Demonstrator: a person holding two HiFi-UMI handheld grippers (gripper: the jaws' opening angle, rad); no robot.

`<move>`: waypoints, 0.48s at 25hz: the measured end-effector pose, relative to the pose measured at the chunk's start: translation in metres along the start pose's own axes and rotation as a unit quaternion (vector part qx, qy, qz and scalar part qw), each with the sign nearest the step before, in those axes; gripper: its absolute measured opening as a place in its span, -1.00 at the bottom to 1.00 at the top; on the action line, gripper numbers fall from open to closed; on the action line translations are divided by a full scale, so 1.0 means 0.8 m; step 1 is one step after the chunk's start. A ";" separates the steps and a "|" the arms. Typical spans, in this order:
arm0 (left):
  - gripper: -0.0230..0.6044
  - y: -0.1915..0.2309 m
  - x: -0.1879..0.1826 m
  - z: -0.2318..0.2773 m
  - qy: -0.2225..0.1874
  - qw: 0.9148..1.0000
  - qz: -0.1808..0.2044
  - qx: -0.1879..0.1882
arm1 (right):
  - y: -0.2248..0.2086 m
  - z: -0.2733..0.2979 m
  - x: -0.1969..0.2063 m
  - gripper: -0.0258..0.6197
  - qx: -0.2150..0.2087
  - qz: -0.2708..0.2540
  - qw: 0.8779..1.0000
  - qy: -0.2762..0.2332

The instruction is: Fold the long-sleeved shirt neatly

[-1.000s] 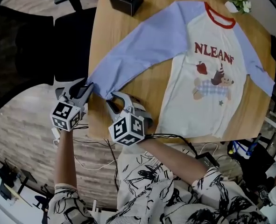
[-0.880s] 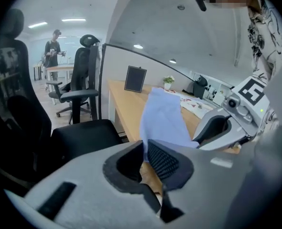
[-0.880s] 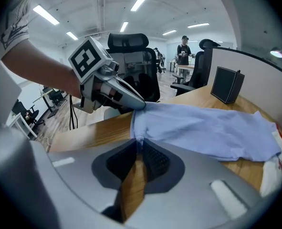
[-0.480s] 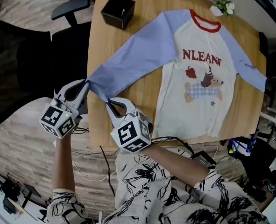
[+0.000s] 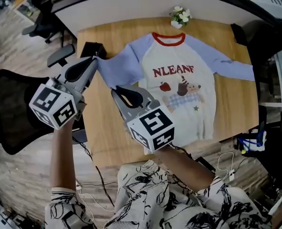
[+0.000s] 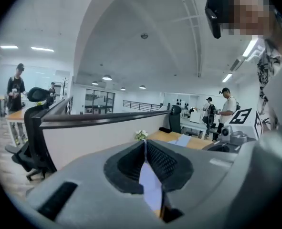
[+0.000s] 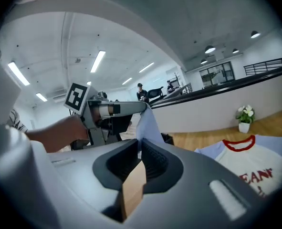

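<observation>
The long-sleeved shirt point(image 5: 179, 87) lies flat on the wooden table point(image 5: 231, 109): white body, red collar, blue sleeves. Its left sleeve point(image 5: 119, 70) hangs lifted off the table, stretched between both grippers. My left gripper point(image 5: 96, 59) is shut on the cuff's far corner, and blue cloth point(image 6: 150, 180) shows between its closed pads. My right gripper point(image 5: 115, 89) is shut on the cuff's near corner, where the blue fabric point(image 7: 148, 123) rises from its jaws toward the left gripper point(image 7: 143, 106). The other sleeve point(image 5: 224, 65) lies spread to the right.
A black box point(image 5: 90, 49) stands on the table's left edge, partly behind the left gripper. A small pot of white flowers point(image 5: 180, 15) sits at the far edge. A black office chair point(image 5: 12, 109) is on the left, and cables point(image 5: 226, 161) hang near the front right corner.
Both grippers have risen from the table's front left edge and carried the sleeve cuff up and over the table toward the shirt's body. The sleeve now hangs bunched in the air.
</observation>
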State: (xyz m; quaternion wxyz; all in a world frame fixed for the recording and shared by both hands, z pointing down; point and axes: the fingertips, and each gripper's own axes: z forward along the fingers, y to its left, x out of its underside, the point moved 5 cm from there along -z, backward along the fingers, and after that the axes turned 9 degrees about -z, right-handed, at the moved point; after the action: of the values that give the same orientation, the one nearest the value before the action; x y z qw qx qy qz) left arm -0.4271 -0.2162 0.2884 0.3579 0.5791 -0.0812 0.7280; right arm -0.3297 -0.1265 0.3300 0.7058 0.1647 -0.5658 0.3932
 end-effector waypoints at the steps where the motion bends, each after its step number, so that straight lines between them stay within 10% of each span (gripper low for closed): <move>1: -0.86 -0.011 -0.014 0.019 0.002 1.000 0.006 0.003 | -0.019 -0.014 -0.010 -0.82 0.007 0.006 1.000 -0.009; 12: -0.86 -0.162 -0.124 0.273 0.036 0.993 0.101 0.056 | -0.250 -0.174 -0.061 -0.82 0.048 0.039 0.995 -0.082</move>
State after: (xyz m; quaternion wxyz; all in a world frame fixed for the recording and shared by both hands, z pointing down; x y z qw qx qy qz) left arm -0.1686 -0.2807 0.2294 0.2524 0.5603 -0.0858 0.7842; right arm -0.0908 -0.1777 0.2843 0.6322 0.2078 -0.6085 0.4323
